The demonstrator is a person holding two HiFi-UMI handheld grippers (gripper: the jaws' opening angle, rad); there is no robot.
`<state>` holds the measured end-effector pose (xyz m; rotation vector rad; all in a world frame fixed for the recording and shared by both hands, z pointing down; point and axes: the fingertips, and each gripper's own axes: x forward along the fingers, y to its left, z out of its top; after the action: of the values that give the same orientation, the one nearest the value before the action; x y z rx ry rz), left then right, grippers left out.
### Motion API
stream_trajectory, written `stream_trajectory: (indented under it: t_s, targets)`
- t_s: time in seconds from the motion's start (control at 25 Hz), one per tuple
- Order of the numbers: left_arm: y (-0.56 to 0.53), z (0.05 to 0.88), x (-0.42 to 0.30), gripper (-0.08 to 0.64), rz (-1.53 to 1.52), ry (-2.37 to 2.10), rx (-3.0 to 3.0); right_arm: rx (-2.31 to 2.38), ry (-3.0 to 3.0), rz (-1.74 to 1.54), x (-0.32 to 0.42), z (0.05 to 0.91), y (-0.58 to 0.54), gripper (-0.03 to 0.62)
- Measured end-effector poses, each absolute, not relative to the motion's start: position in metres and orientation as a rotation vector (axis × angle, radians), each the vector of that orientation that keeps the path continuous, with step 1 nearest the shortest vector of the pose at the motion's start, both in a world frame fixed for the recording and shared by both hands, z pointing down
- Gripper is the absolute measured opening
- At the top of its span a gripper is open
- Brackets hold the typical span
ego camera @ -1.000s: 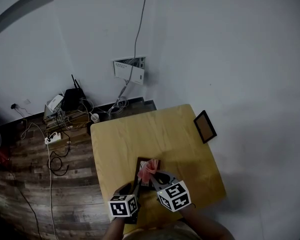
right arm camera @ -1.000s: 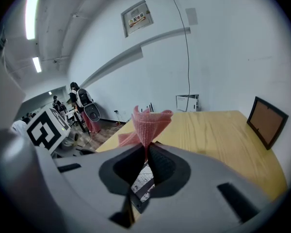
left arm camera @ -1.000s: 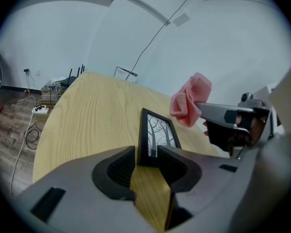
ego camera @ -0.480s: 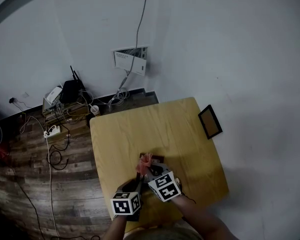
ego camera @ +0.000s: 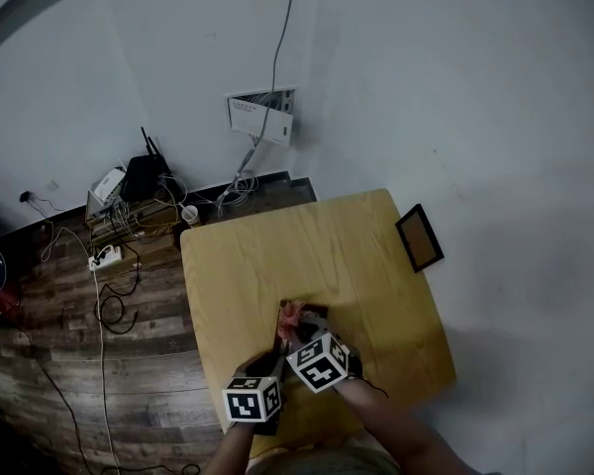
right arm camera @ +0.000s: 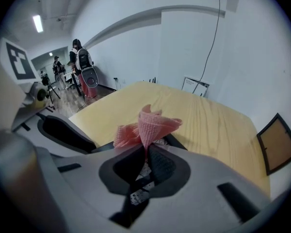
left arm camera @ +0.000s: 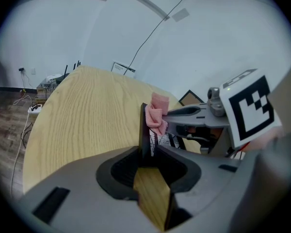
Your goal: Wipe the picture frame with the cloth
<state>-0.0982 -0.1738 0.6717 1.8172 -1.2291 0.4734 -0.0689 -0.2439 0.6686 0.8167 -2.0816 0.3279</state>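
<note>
At the front of the desk point(ego camera: 277, 255), the left hand-held gripper point(left arm camera: 150, 154) is clamping the picture frame point(left arm camera: 143, 125) upright; the right hand-held gripper point(right arm camera: 146, 154) is pressing the pinched cloth point(right arm camera: 150, 125) on it, probably needing sideways strokes next.

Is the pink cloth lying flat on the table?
No, the pink cloth is bunched up and pinched between the right gripper's jaws, above the table.

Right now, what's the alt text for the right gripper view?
The right hand-held gripper is shut on a pink cloth over a dark picture frame, with a wooden table beyond. A second frame sits at far right.
</note>
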Motion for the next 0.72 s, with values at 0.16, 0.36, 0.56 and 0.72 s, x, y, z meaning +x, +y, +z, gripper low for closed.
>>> stream_trajectory:
  t_s: [0.16, 0.36, 0.56, 0.72]
  targets:
    - [-0.174, 0.672, -0.098, 0.109, 0.478, -1.246, 1.829, 0.858, -2.045, 0.345, -0.059, 0.669, -0.247, 0.014]
    - [-0.173, 0.671, -0.098, 0.109, 0.481, -1.266, 1.830, 0.873, -1.994, 0.339, -0.043, 0.670, -0.246, 0.014]
    - [-0.172, 0.669, -0.100, 0.109, 0.482, -1.281, 1.836, 0.886, -1.936, 0.311, -0.028, 0.668, -0.243, 0.014]
    - [-0.173, 0.669, -0.100, 0.109, 0.480, -1.281, 1.834, 0.892, -1.935, 0.294, -0.025, 0.667, -0.242, 0.014]
